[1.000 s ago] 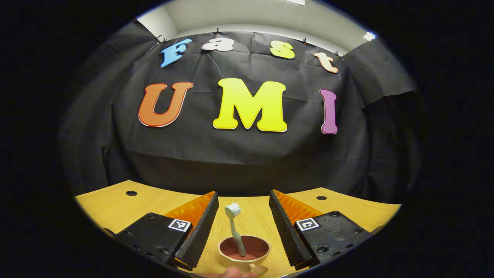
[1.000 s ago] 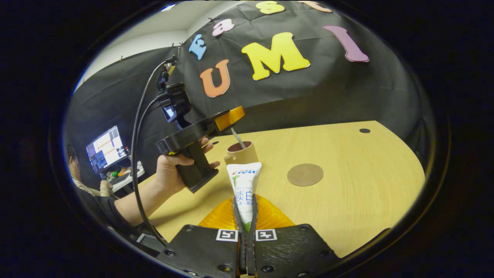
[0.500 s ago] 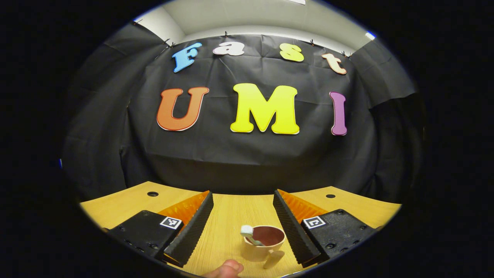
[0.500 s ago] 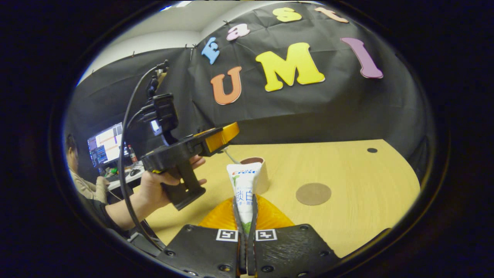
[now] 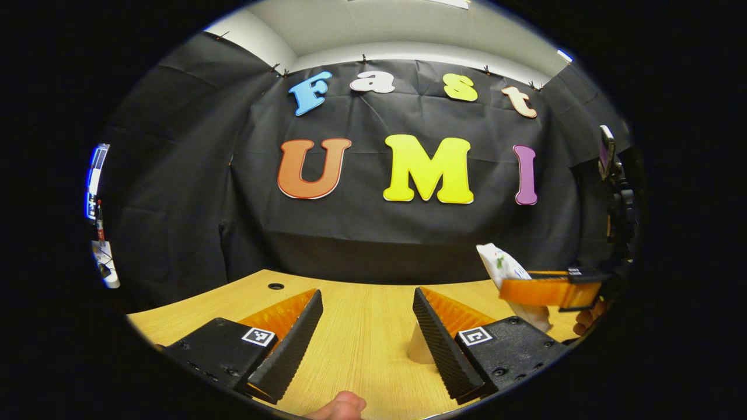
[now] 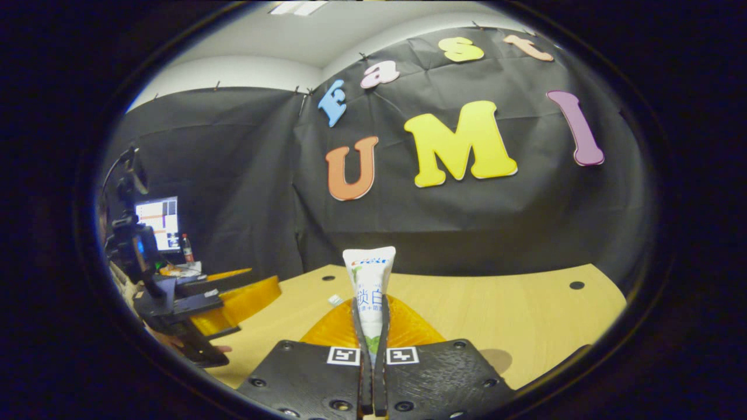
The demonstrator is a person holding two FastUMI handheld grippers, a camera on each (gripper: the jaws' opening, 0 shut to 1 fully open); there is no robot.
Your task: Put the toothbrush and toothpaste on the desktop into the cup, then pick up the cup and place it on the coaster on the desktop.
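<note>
My right gripper (image 6: 371, 318) is shut on the white toothpaste tube (image 6: 369, 279), which stands upright above the wooden table (image 6: 502, 309). A small white piece (image 6: 334, 300), maybe the toothbrush head, shows just left of the tube. In the left gripper view my left gripper (image 5: 366, 300) is open with nothing between its fingers. A slice of the beige cup (image 5: 419, 350) peeks out behind the right-hand finger. Above and to the right of the cup hangs the toothpaste tube (image 5: 506, 267), held by the right gripper (image 5: 545, 291).
Cable holes (image 6: 576, 285) mark the table (image 5: 356, 332) near the black back wall. The left gripper (image 6: 233, 297) and the hand on it sit low at the left of the right gripper view. Behind them is a monitor (image 6: 157, 223). A fingertip (image 5: 341, 405) shows at the bottom edge.
My left gripper drew away leftward, so the cup with the toothbrush slid right, behind its right finger. The right gripper carried the toothpaste over towards the cup; cup and coaster left its view.
</note>
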